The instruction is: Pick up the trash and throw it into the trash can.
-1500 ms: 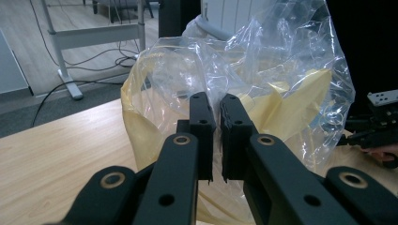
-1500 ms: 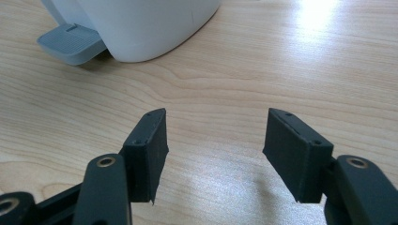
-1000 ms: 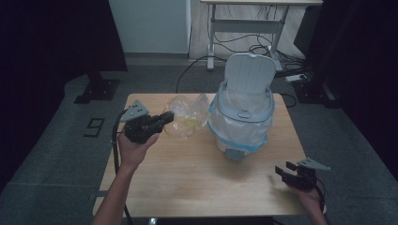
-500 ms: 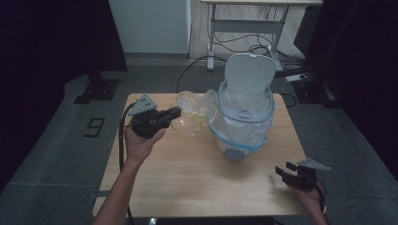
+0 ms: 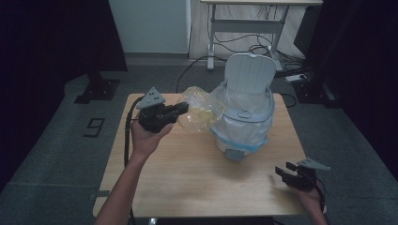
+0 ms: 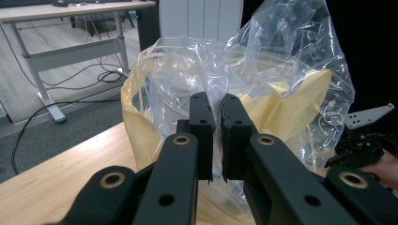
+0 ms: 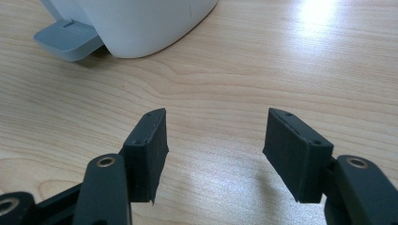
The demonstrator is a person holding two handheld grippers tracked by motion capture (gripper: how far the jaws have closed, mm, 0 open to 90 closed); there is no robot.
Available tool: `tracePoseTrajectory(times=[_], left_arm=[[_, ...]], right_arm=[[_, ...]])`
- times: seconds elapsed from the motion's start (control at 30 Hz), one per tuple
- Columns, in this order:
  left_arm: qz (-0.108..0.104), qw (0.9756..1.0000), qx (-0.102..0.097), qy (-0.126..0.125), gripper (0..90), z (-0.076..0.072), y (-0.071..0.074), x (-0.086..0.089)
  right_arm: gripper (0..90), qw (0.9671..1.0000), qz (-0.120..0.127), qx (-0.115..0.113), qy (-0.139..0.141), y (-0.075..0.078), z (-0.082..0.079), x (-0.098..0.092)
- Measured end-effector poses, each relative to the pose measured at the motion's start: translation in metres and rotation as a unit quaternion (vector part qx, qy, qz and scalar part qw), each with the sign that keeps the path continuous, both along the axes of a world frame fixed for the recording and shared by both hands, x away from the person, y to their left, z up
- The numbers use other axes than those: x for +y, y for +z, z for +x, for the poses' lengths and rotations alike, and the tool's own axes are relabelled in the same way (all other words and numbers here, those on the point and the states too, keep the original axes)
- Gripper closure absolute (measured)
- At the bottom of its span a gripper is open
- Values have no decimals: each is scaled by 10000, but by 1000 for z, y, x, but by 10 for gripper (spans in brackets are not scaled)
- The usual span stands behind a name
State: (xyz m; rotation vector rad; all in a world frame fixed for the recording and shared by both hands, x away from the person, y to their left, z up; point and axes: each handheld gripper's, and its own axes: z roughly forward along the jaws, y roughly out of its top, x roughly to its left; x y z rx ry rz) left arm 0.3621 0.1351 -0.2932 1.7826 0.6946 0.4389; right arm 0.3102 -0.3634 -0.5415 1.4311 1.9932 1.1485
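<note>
L claw (image 5: 182,109) clenched on clear plastic bag (image 5: 199,110), pinching a fold of film btwn pads; in left gripper view the bag (image 6: 263,89) bulges up past the claw (image 6: 215,136), yellowish inside. Bag held above table (image 5: 187,173), just left of white pedal bin (image 5: 244,126), touching its liner. Bin lid up, pedal faces the person. R claw (image 5: 281,171) released, nothing in it, low at table's right front corner, well apart from bag. Right gripper view: claw (image 7: 213,150) over bare wood, bin pedal (image 7: 68,38) ahead.
</note>
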Motion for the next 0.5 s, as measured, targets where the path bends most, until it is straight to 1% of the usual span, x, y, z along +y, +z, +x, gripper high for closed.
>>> tracePoseTrajectory(times=[0.2, 0.5], left_arm=[[12, 10000, -24, -51, 848, 3, 5, -8], [56, 9999, -25, -94, 847, 9, 7, -18]], right_arm=[[390, 10000, -4, -4, -6, 0, 0, -1], [390, 10000, -14, 2, 0, 0, 0, -2]])
